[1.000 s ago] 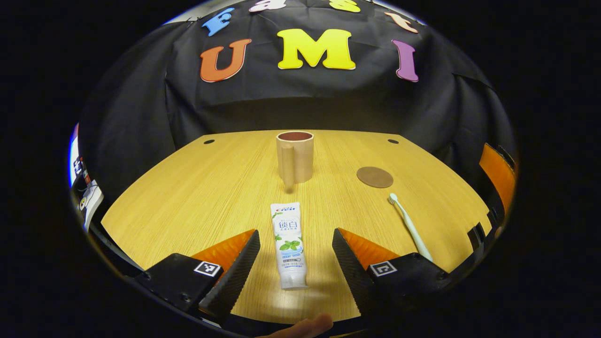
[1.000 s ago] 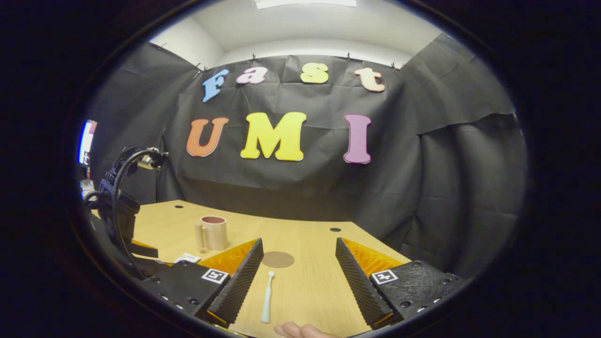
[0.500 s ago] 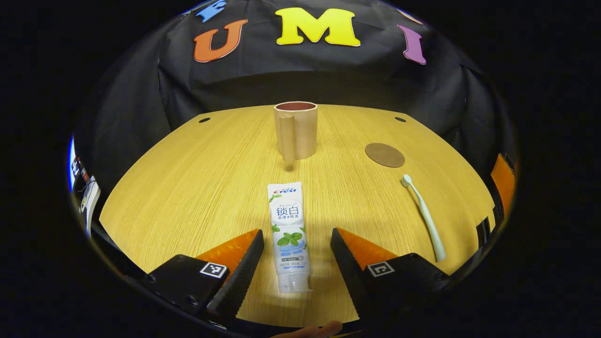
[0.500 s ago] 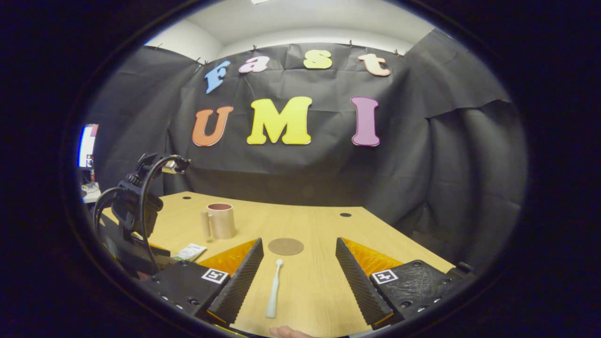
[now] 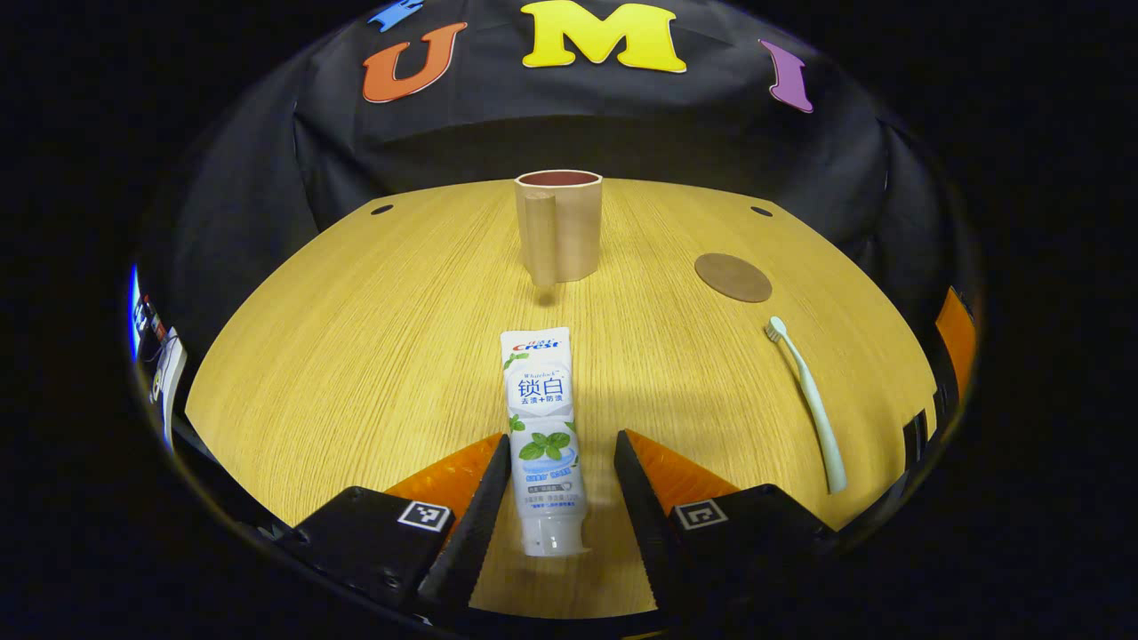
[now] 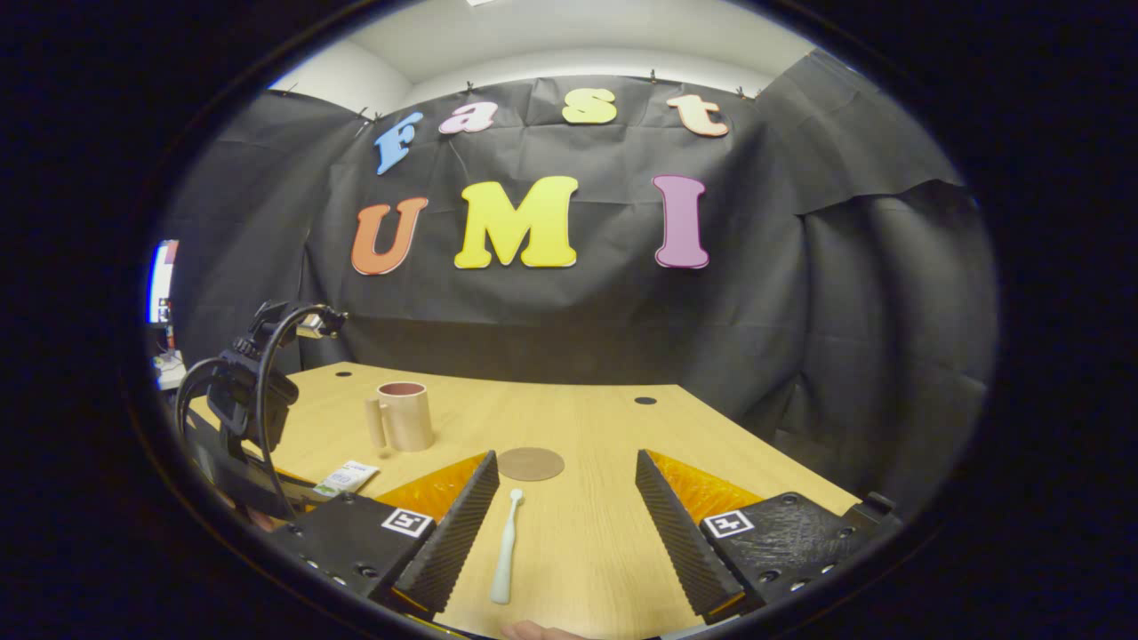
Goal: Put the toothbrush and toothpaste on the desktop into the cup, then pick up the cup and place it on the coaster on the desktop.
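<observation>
**Left jaws straddle the toothpaste, right jaws wide over the toothbrush**

In the left gripper view, my left gripper [image 5: 558,462] sits low over the worktop [image 5: 373,356] with its jaws narrowed around the cap end of the toothpaste [image 5: 544,436]; whether they press on the tube I cannot tell. The tube lies flat, pointing away toward the cup [image 5: 558,227], which stands upright farther off. The coaster [image 5: 733,276] lies to the right of the cup, and the toothbrush [image 5: 807,404] lies nearer, just beyond the coaster, bristles toward it.

In the right gripper view, my right gripper [image 6: 565,502] has its jaws wide apart and holds nothing. The toothbrush [image 6: 505,547] lies between them, nearer the left one. The coaster [image 6: 531,463] is just beyond, the cup [image 6: 404,415] farther left.
</observation>
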Tool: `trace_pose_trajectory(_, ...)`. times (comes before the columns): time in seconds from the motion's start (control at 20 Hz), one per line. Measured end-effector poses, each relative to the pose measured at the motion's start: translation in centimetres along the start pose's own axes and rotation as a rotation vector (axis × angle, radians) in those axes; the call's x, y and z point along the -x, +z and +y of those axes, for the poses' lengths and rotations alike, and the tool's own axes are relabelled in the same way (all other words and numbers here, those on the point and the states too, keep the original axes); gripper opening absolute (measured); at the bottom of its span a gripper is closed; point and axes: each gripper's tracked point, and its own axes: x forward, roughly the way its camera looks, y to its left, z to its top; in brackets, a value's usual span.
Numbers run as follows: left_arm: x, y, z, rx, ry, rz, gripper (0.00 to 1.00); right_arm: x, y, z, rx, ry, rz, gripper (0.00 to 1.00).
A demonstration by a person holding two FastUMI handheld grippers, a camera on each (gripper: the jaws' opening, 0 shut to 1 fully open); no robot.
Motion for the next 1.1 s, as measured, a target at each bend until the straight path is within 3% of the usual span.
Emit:
trace_pose_trajectory(0.15, 0.3, 0.1, 0.3, -0.004, -0.018, -0.01, 0.66, -0.8, -1.0, 0.1, -0.003, 0.006, 0.047, 0.94)
trace_pose_trajectory(0.2, 0.1, 0.1, 0.3, -0.008, -0.023, -0.016, 0.48, -1.1, -1.2, 0.1, -0.005, 0.008, 0.06, 0.94)
trace_pose_trajectory(0.25, 0.1, 0.2, 0.2, -0.017, -0.028, -0.024, 0.46, -1.3, -1.4, 0.2, -0.006, 0.007, 0.071, 0.96)
trace_pose_trajectory(0.6, 0.7, 1.7, 0.5, -0.034, 0.002, -0.188, 0.39, -3.3, -2.6, 1.0, 0.0, 0.003, 0.147, 0.96)
trace_pose_trajectory(0.75, 1.7, 3.4, 0.4, 0.008, -0.016, -0.276, 0.38, -4.6, -3.9, 1.5, -0.02, 0.01, 0.212, 0.95)
trace_pose_trajectory(0.8, 2.3, 4.2, 0.4, 0.007, -0.015, -0.314, 0.43, -4.8, -4.4, 1.8, -0.023, 0.016, 0.235, 0.95)
trace_pose_trajectory(0.85, 2.9, 5.2, 0.6, -0.001, -0.007, -0.356, 0.38, -5.1, -5.0, 2.2, -0.021, 0.02, 0.257, 0.96)
trace_pose_trajectory(1.1, 7.6, 9.0, 0.7, 0.023, -0.022, -0.545, 0.38, -6.0, -8.4, 3.9, -0.002, 0.032, 0.367, 0.96)
